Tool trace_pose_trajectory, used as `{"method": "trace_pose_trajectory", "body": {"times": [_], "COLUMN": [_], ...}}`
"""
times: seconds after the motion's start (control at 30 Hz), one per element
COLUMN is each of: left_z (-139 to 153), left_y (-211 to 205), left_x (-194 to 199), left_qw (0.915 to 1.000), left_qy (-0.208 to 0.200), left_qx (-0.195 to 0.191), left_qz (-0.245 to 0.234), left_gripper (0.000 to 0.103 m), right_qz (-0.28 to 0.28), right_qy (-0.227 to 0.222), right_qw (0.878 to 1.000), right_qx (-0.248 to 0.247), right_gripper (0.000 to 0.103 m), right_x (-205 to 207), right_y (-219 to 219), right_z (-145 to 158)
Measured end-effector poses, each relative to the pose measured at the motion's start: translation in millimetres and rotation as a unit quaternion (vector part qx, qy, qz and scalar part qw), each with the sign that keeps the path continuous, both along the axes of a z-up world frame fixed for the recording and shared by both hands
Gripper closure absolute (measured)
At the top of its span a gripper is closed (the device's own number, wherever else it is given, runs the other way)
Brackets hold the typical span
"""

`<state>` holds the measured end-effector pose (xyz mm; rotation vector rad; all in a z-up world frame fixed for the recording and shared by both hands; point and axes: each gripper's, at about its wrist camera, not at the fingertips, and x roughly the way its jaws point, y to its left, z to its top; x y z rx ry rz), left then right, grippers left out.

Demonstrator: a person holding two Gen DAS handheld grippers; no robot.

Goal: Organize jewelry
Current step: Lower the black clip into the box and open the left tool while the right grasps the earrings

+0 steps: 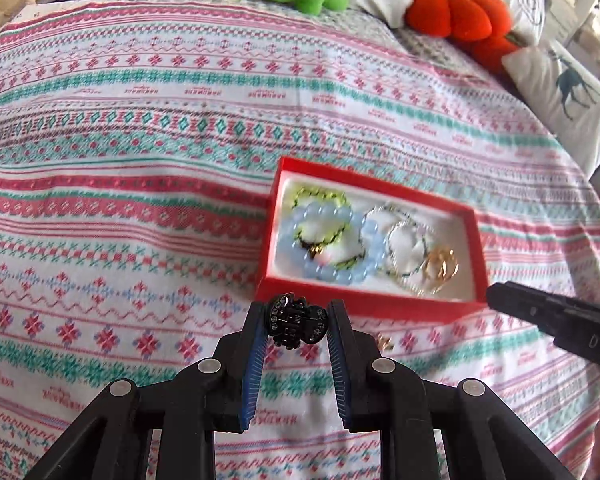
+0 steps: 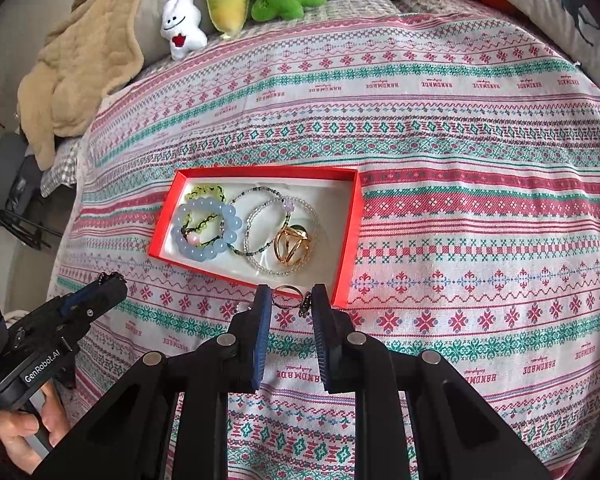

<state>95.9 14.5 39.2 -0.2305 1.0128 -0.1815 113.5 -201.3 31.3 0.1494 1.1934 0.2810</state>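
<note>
Black hair claw in my left gripper, a gold ring between the fingers of my right, both just short of the red jewelry box.

My left gripper is clenched on a small black rhinestone hair claw, pinched between its blue pads just in front of the near wall of the red box. My right gripper has its fingers on either side of a thin gold ring with a dark charm, near the box's near corner; I cannot tell whether they are pressing it. Inside the box, on white lining, lie a pale blue bead bracelet, a green bead bracelet, clear beaded strands and a gold clip. The box sits on a patterned pink-and-teal bedspread.
</note>
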Motion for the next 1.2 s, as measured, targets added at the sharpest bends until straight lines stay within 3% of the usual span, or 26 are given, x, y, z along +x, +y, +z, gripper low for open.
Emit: {"method": "trace_pose_trajectory", "body": {"times": [0.4, 0.73, 0.8, 0.87, 1.2], "left_z": [-18, -35, -33, -29, -12], "left_y": [-10, -17, -17, -17, -3], "left_x": [40, 52, 51, 49, 36], "left_qw": [0.9984, 0.9982, 0.9981, 0.9980, 0.9981], "left_qy": [-0.001, 0.013, 0.014, 0.012, 0.012], "left_qx": [-0.054, -0.048, -0.052, -0.053, -0.046], "left_qz": [0.019, 0.032, 0.031, 0.032, 0.038], "left_gripper": [0.079, 0.078, 0.074, 0.061, 0.052], "right_qz": [-0.002, -0.008, -0.007, -0.006, -0.021], "right_qy": [-0.012, -0.009, -0.008, -0.008, -0.019], "right_qw": [1.000, 1.000, 1.000, 1.000, 1.000], "right_qx": [0.001, 0.006, 0.006, 0.006, 0.010], "right_gripper": [0.082, 0.082, 0.082, 0.082, 0.082], "right_x": [13, 21, 22, 23, 35], "right_y": [1, 6, 6, 7, 7], "right_z": [-5, -13, -15, -15, -17]}}
